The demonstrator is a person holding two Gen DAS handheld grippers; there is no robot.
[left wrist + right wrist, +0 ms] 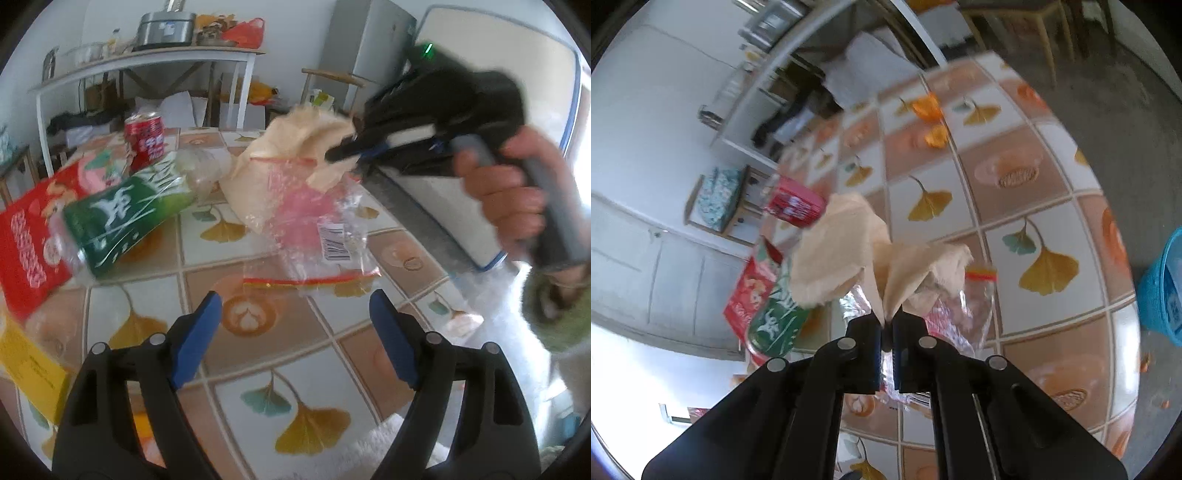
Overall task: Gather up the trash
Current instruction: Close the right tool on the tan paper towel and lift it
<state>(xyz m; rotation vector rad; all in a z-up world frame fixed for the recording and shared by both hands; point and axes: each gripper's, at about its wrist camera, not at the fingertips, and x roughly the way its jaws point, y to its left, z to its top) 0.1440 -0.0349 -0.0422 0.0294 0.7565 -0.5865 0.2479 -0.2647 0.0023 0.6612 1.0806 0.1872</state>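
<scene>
My right gripper (886,325) (334,153) is shut on a crumpled beige paper napkin (846,251) (295,136), which hangs lifted above the table. Under it lies a clear plastic bag (325,229) (960,321) with a red zip strip and a barcode label. A plastic bottle with a green label (125,218) (775,325) lies on its side on a red snack packet (26,243) (746,295). A red can (144,138) (796,203) stands behind them. My left gripper (295,332) is open low over the tablecloth, just short of the clear bag, with nothing between its blue pads.
The table wears a tiled cloth (229,373) with ginkgo leaves. Orange peel pieces (929,110) lie at its far side. A blue basket (1161,291) stands on the floor beside the table. A yellow paper (29,369) lies at the left edge. A white shelf table (147,59) stands behind.
</scene>
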